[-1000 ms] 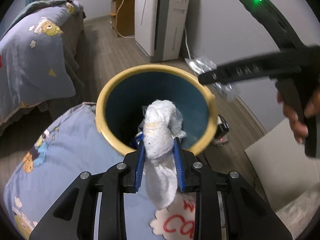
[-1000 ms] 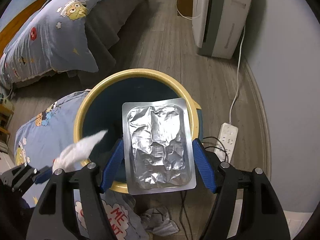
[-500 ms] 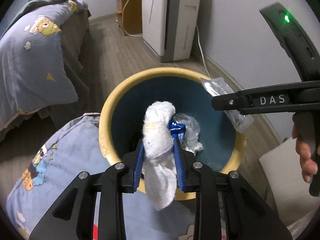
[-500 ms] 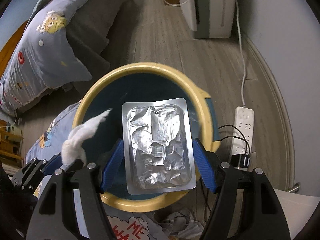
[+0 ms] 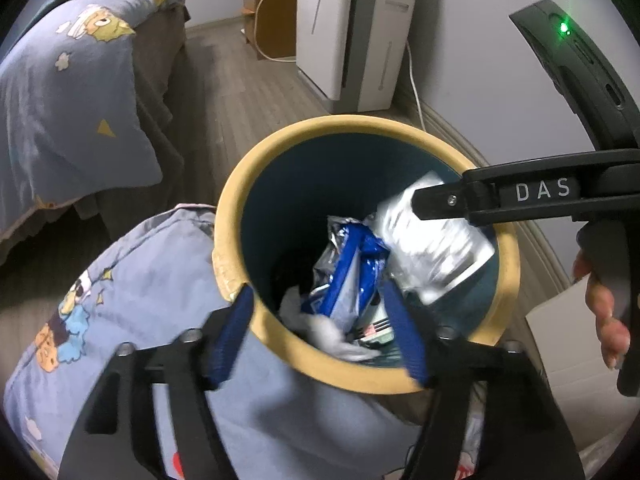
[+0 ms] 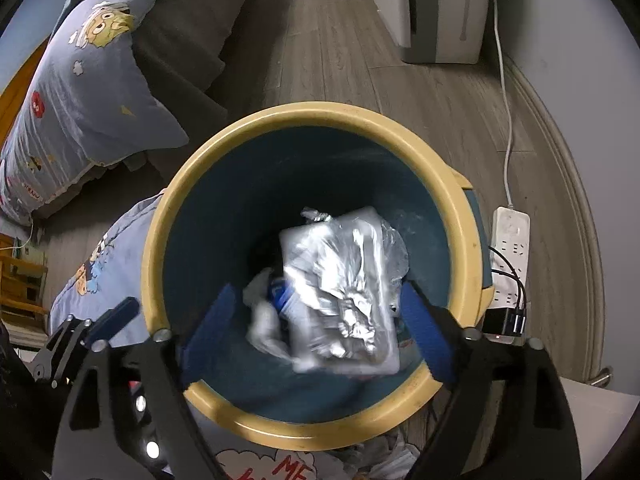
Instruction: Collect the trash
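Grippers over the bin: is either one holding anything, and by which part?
Nothing held. Left gripper and right gripper jaws are opening; tissue and foil tray drop into the bin.

Dim, cool indoor light, heavy fisheye curvature with dark corners, motion blur inside the bin (image 6: 460,216).

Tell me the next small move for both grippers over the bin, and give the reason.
Probably lift both grippers up and clear of the bin. Left gripper and right gripper are opening with nothing between their pads; the white tissue and the foil pack, blurred, are inside the rim among the other trash, so nothing here seems left to release.
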